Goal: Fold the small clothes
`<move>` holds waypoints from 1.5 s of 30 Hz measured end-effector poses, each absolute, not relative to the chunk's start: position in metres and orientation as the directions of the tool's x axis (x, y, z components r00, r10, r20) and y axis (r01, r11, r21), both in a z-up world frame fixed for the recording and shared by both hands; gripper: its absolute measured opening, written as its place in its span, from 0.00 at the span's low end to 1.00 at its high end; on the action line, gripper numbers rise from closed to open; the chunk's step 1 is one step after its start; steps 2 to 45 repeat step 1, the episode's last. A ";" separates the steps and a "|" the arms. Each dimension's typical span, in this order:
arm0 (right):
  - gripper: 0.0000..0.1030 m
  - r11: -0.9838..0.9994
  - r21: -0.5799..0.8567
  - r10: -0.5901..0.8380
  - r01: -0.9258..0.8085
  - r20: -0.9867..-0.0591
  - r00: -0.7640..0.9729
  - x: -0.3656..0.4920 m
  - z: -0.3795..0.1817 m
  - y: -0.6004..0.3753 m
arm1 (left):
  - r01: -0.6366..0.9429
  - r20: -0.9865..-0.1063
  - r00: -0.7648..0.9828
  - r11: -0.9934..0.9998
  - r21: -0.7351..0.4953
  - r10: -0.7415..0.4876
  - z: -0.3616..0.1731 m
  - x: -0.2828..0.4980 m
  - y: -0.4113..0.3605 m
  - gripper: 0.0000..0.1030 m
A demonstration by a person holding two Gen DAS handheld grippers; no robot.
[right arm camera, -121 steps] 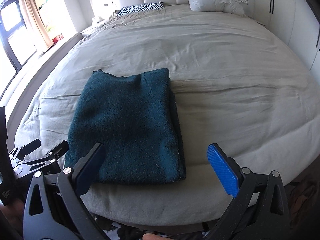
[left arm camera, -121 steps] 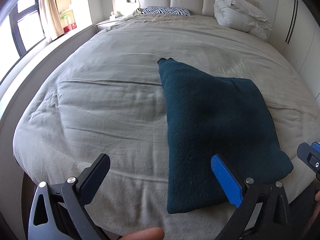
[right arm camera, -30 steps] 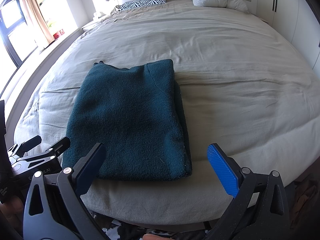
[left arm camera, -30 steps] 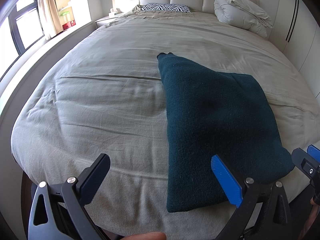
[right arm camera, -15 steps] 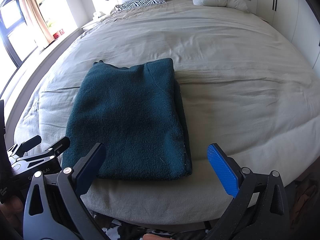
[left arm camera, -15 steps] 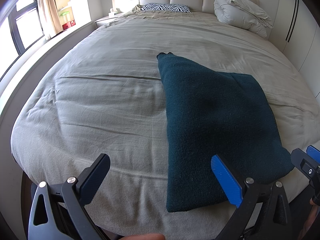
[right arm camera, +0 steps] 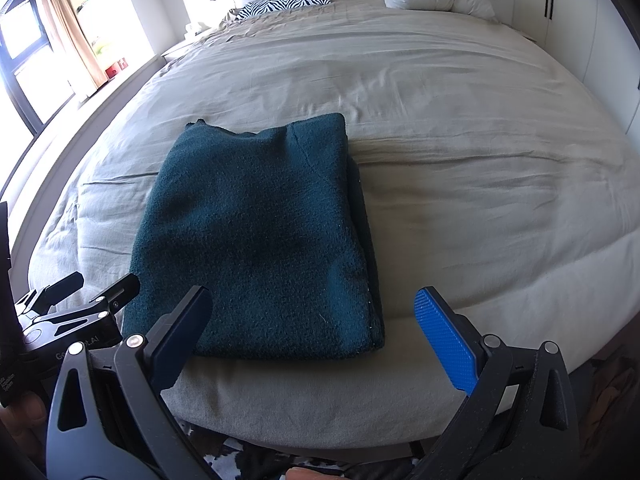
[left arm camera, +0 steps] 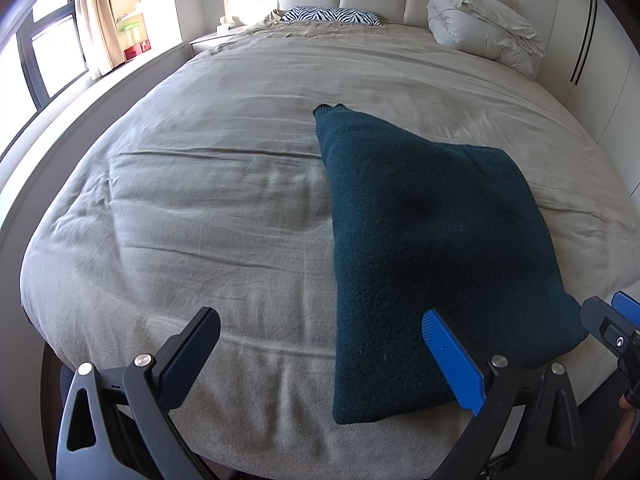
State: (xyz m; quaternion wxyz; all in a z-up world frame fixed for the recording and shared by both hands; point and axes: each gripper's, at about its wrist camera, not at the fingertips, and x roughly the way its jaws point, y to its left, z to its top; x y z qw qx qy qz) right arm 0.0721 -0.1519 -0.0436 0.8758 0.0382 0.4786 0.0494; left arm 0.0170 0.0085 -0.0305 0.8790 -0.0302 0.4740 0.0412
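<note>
Left gripper (left arm camera: 324, 354): black and blue fingers spread wide, nothing between them, held over the near edge of the wide beige-sheeted bed (left arm camera: 208, 208). Folded dark teal knitted garment (right arm camera: 256, 240): lies flat on the sheet near that edge, between the two tools. Right gripper (right arm camera: 320, 332): fingers likewise apart and empty, just short of the garment.

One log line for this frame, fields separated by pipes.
teal garment folded, flat on bed | left gripper open | right gripper open | neither touching
</note>
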 end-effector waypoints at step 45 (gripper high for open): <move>1.00 0.992 0.115 0.123 -0.050 -0.835 0.536 0.073 -0.044 -0.152 | -0.100 -0.837 0.546 0.995 -0.019 0.039 -0.030 0.018 0.009 1.00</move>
